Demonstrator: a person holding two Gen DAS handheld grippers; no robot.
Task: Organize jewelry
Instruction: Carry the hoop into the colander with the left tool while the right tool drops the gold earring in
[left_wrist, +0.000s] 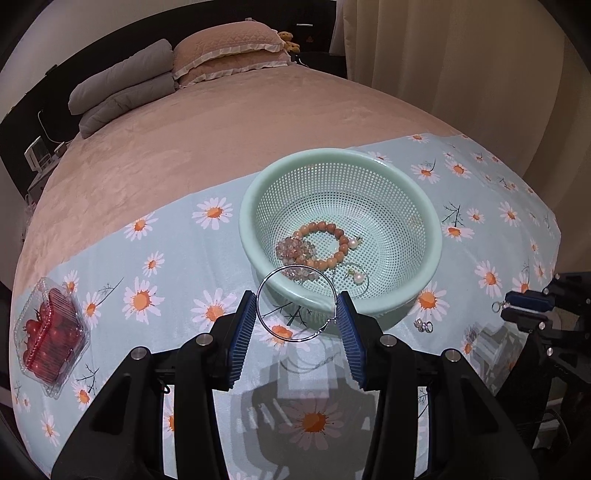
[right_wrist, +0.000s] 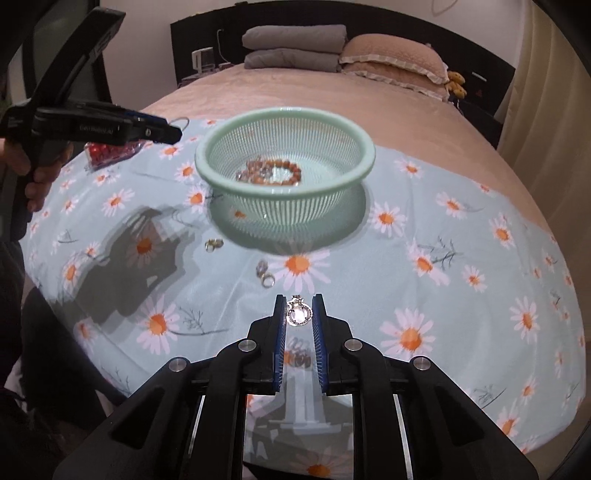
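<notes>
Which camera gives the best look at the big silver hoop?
The left wrist view: the hoop sits whole between the left gripper pads, in front of the basket. The right wrist view shows only a sliver of it past that gripper's tip.

Mint basket, daisy-print teal cloth, orange beads, red tomatoes, tan bed.

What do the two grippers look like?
Both are alike: the left gripper and the right gripper have matte black angular bodies with silver round bolts and two flat fingers faced with ribbed blue pads. No cables or sleeves are visible.
</notes>
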